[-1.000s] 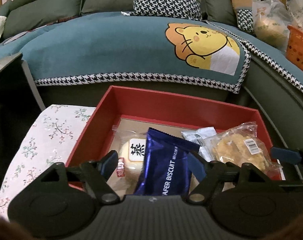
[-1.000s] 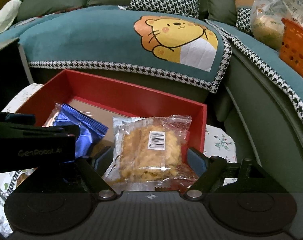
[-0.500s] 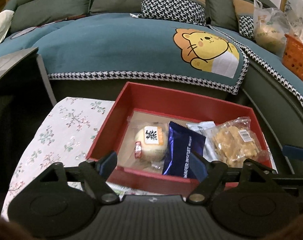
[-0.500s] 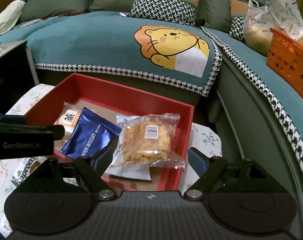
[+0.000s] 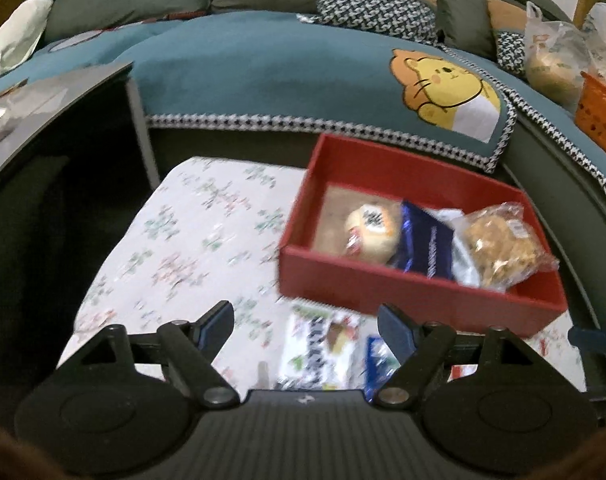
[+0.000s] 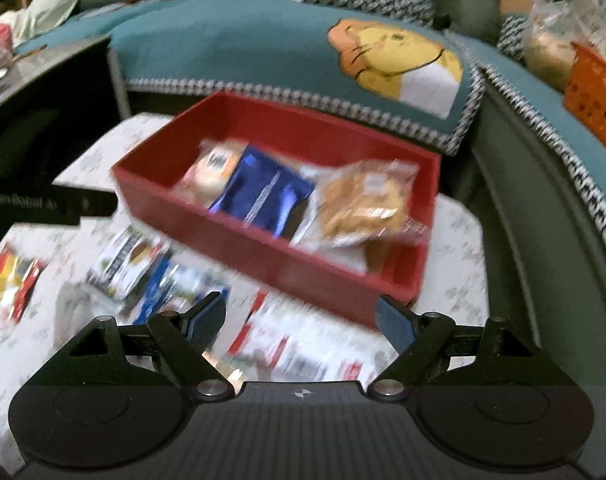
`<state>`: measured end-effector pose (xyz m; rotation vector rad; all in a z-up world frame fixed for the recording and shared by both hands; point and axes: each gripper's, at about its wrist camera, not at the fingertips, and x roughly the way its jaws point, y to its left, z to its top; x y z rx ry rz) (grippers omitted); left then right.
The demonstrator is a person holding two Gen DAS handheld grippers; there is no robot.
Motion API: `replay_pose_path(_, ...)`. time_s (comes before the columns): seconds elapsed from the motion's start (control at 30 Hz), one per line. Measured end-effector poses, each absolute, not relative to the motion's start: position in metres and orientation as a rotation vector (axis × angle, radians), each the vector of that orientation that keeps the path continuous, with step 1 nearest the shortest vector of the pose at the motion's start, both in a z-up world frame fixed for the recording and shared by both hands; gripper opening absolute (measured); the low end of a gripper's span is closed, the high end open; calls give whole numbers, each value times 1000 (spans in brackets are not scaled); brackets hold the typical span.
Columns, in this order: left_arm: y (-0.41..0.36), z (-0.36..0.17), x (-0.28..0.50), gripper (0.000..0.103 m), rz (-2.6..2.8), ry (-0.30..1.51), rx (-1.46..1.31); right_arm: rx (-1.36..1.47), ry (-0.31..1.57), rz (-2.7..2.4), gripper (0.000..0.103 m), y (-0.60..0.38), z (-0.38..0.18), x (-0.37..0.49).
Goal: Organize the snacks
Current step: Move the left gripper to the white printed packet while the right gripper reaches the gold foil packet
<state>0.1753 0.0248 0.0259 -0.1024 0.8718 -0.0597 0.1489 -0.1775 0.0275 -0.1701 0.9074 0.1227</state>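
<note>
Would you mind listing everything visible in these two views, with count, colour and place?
box: one, red, on the floral tablecloth before the sofa
round pastry: one, pale with orange label, left end of the box
wafer biscuit packet: one, dark blue, middle of the box
clear bag of crisps: one, golden contents, right end of the box
loose snack packets: several, blurred, white, blue and red, on the cloth in front of the box
tablecloth: one, white floral
sofa cover: one, teal, lion print
basket: one, orange, on the sofa at right
left gripper: open, empty
right gripper: open, empty
</note>
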Motion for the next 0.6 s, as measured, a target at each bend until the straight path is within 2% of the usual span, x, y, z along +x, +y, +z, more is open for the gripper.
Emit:
replay_pose_path(0.27, 58, 10, 145, 103, -49, 936, -136, -94, 1060, 117, 87, -159, -1, 128)
replay_pose_path(0.6, 48, 2, 129, 103, -118, 975, -126, -20, 1143, 125, 86, -131, -29, 128)
